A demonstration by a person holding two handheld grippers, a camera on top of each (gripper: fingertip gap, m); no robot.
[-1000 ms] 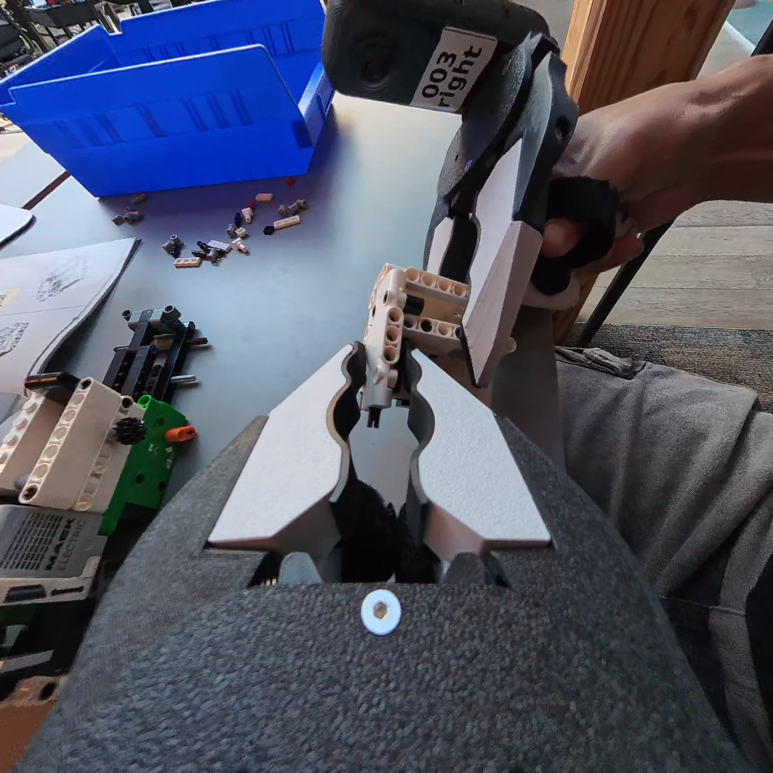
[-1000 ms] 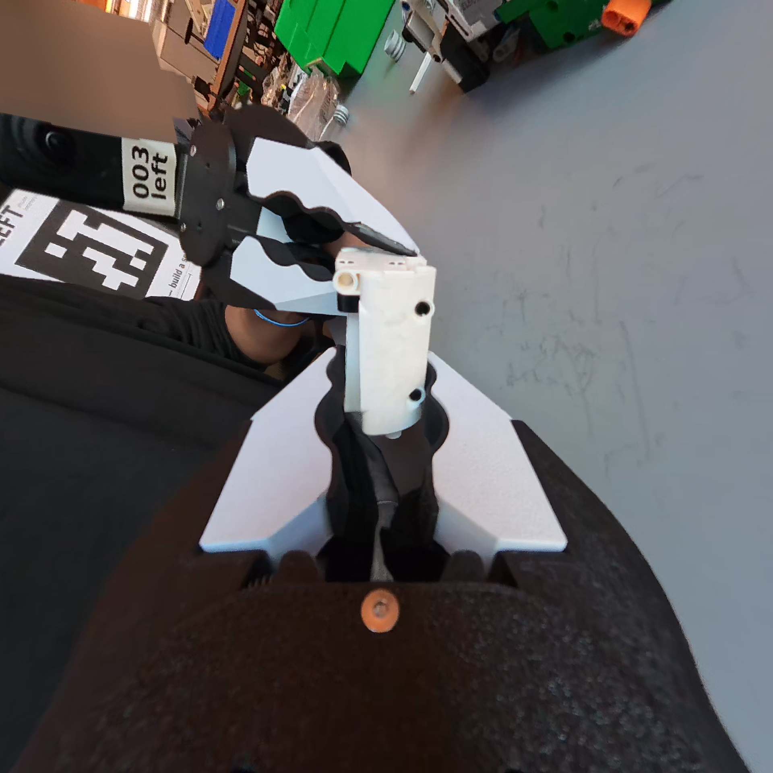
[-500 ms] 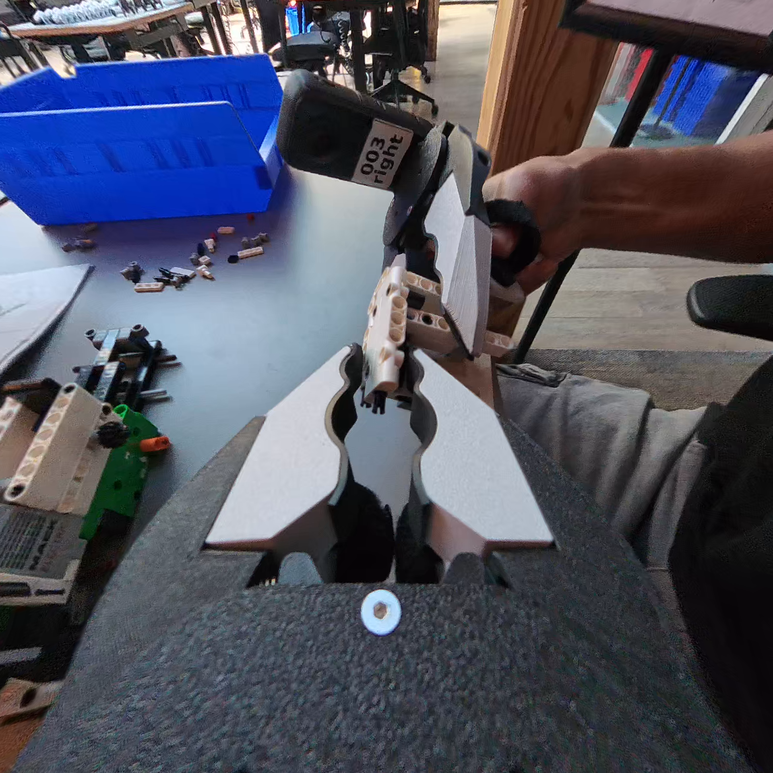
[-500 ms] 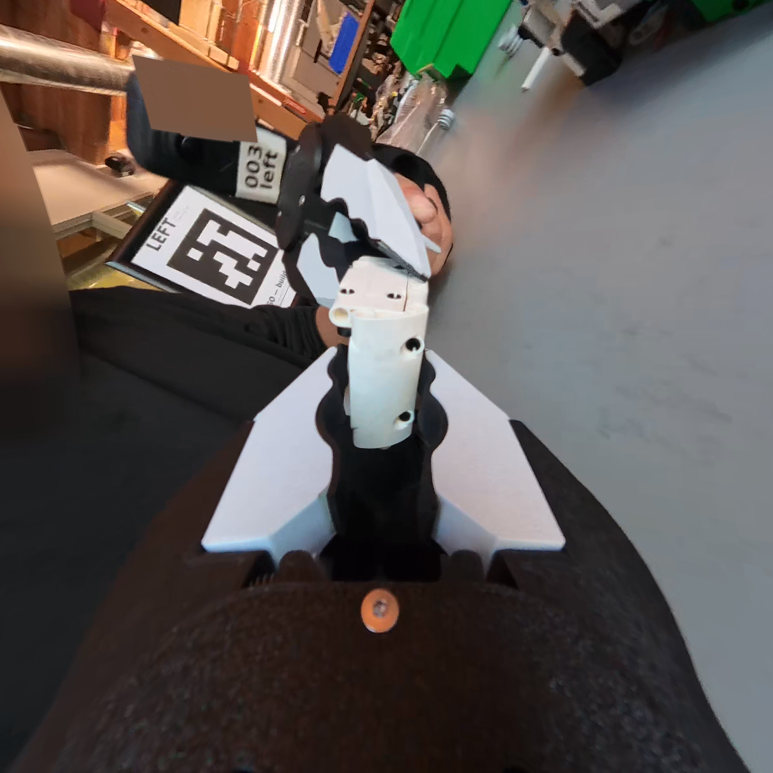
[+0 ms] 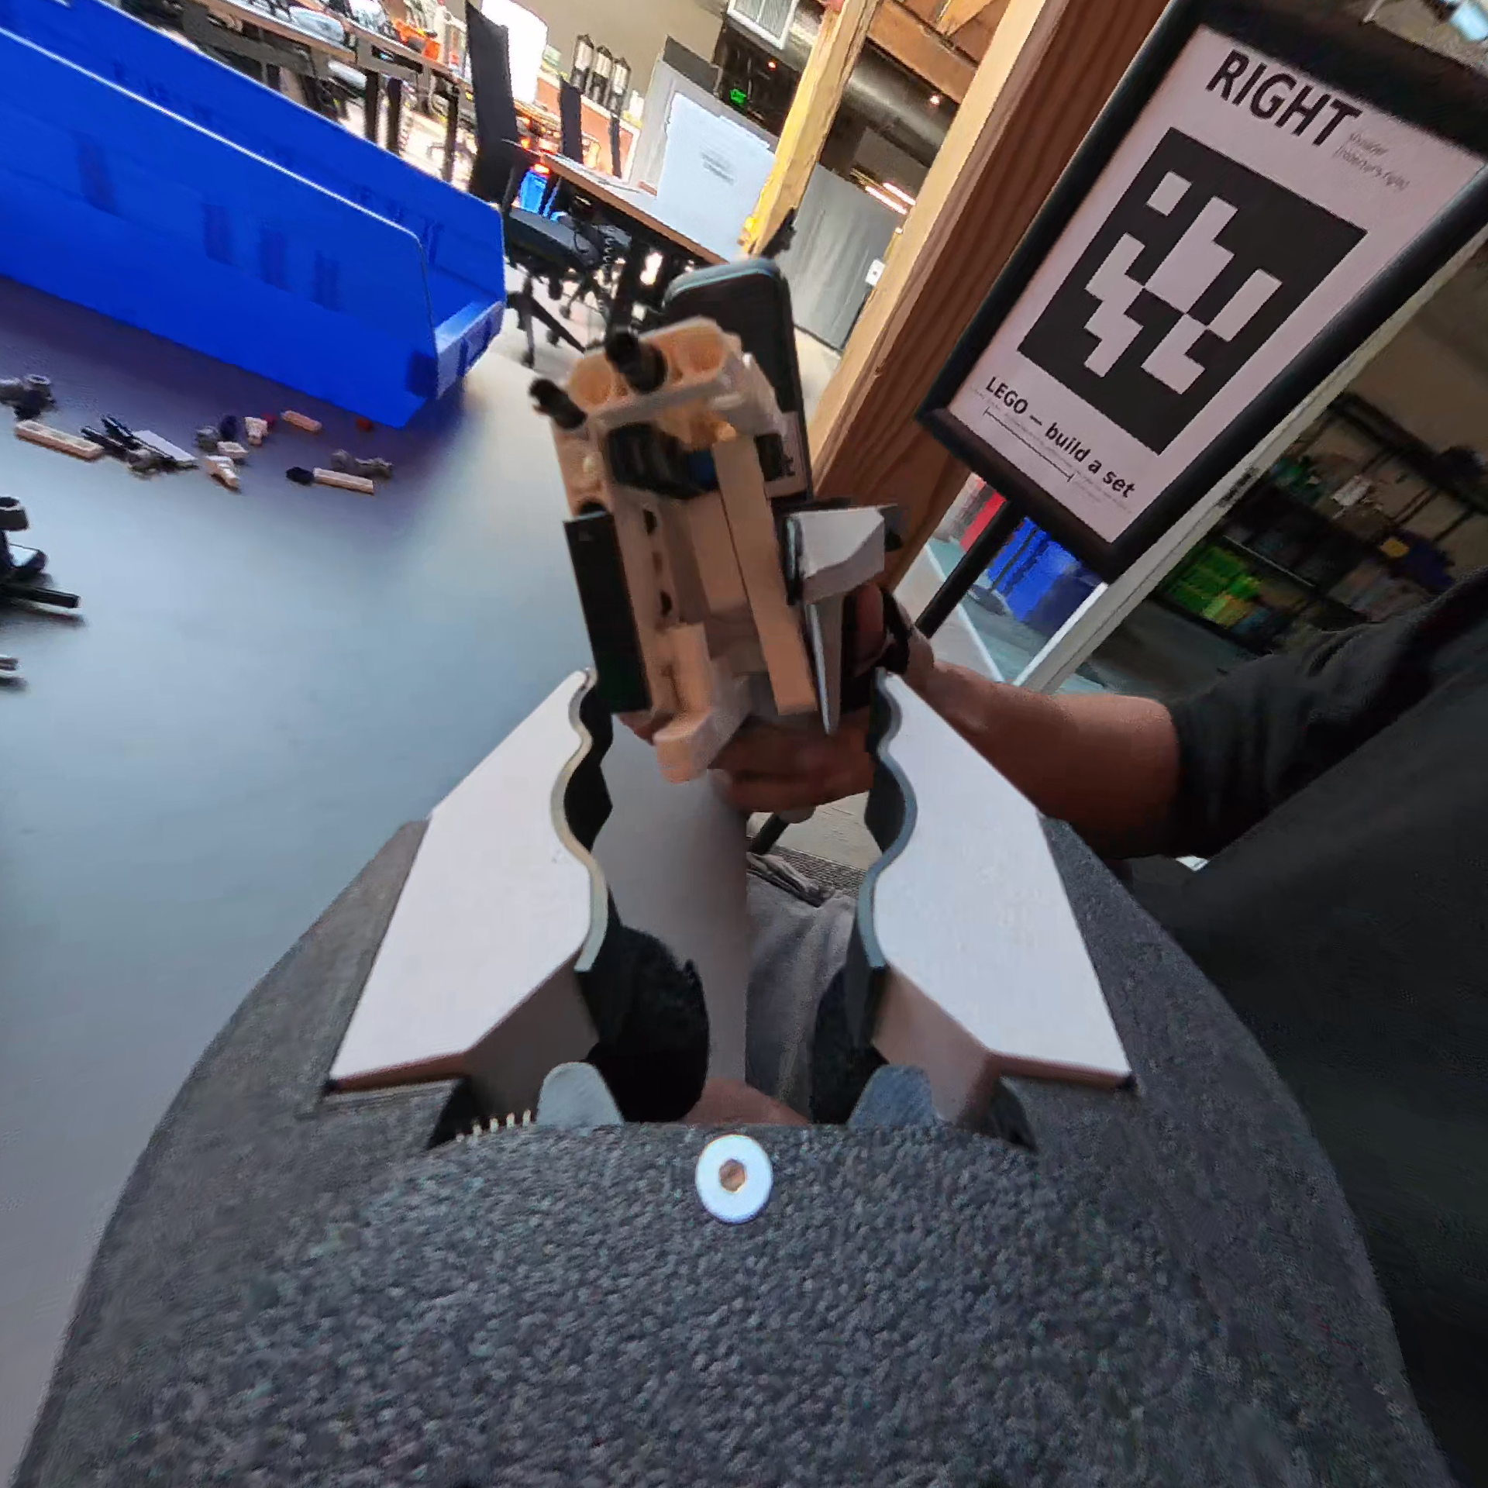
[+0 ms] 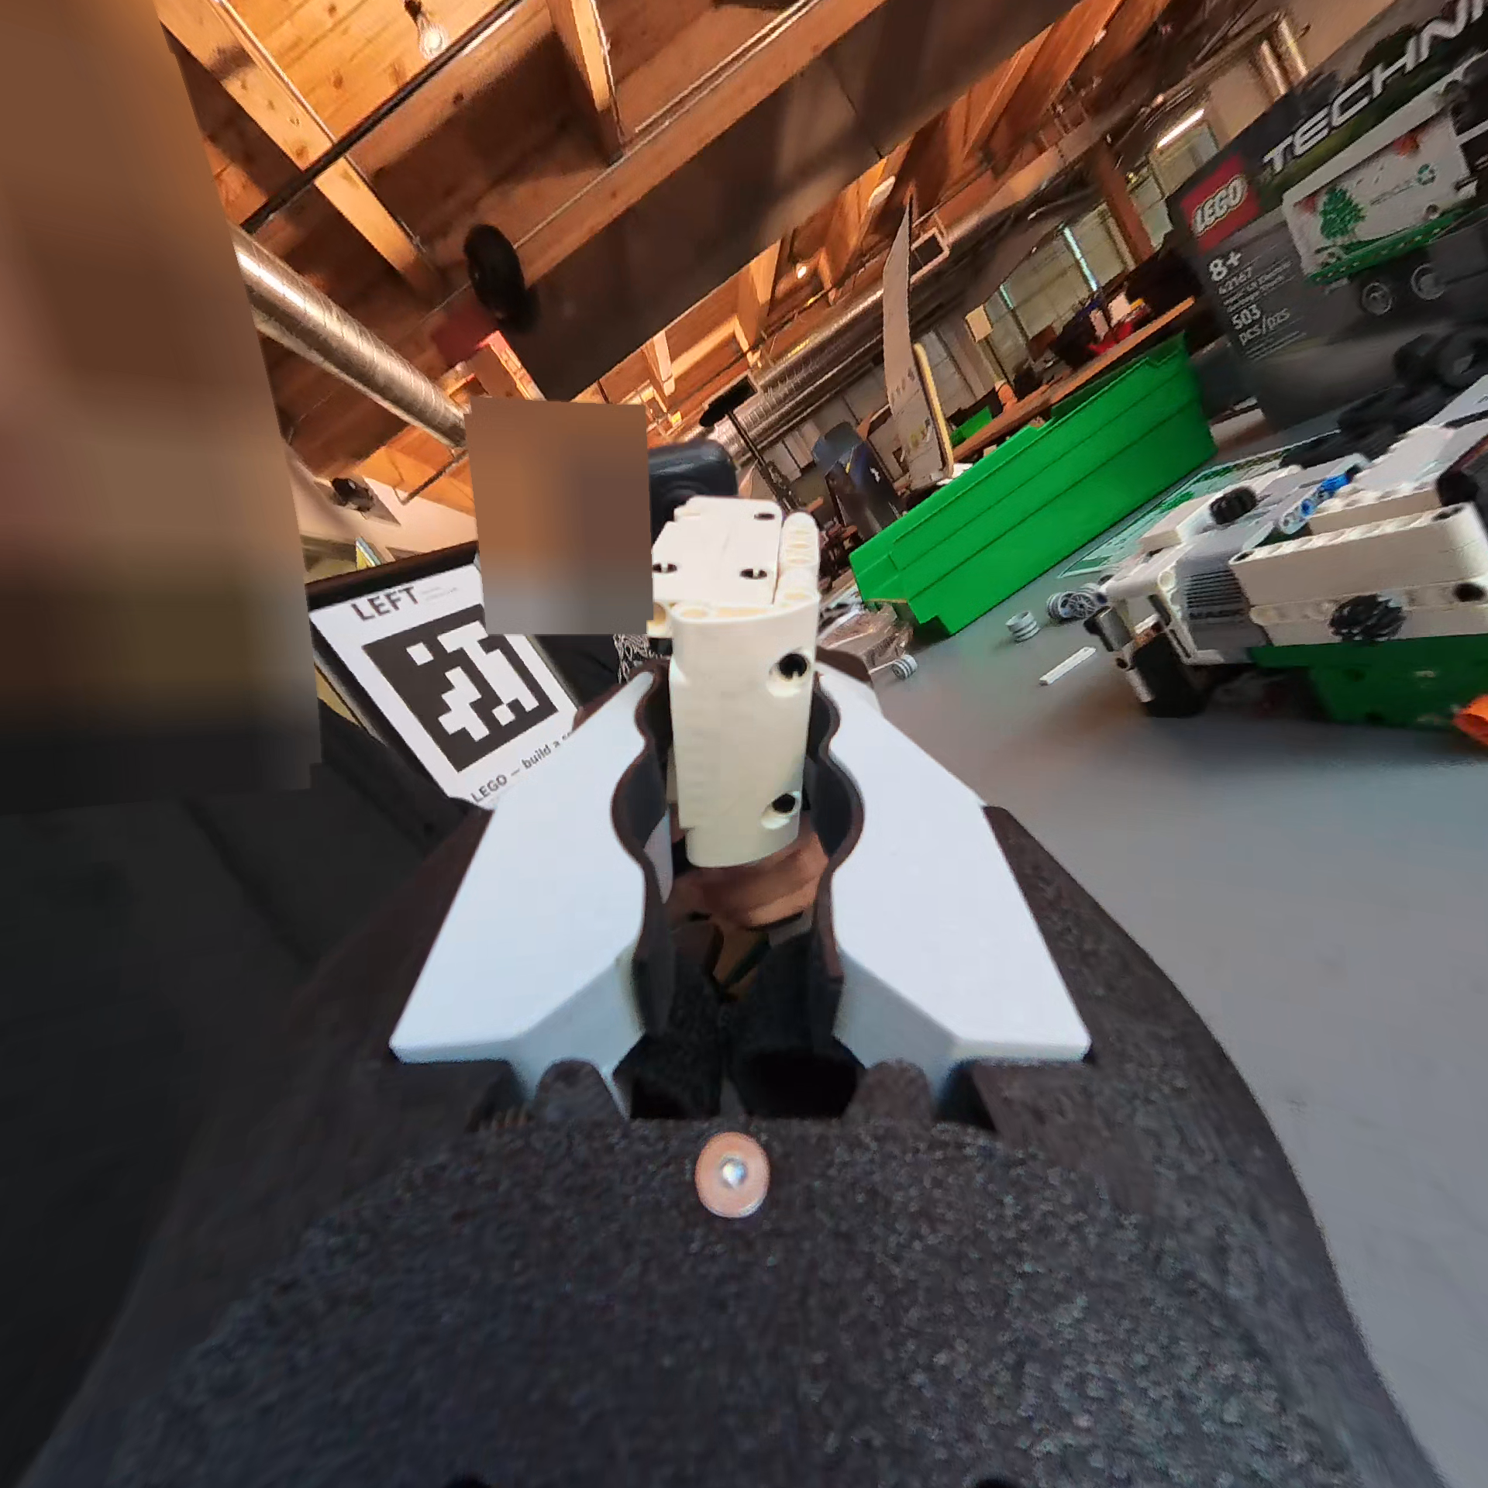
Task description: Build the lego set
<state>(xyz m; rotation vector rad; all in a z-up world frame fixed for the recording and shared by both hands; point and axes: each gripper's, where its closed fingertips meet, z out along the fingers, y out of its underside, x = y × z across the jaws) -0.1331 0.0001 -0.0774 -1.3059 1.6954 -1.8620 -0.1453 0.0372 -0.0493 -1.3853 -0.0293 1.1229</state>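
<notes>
Now right gripper (image 6: 737,708) clamps white assembly (image 6: 737,684); left gripper (image 5: 729,700) agape.

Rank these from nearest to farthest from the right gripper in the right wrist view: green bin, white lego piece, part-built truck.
1. White lego piece: clamped in the right gripper, dead ahead.
2. Part-built truck: on the table, right.
3. Green bin: behind the truck, centre-right.
</notes>
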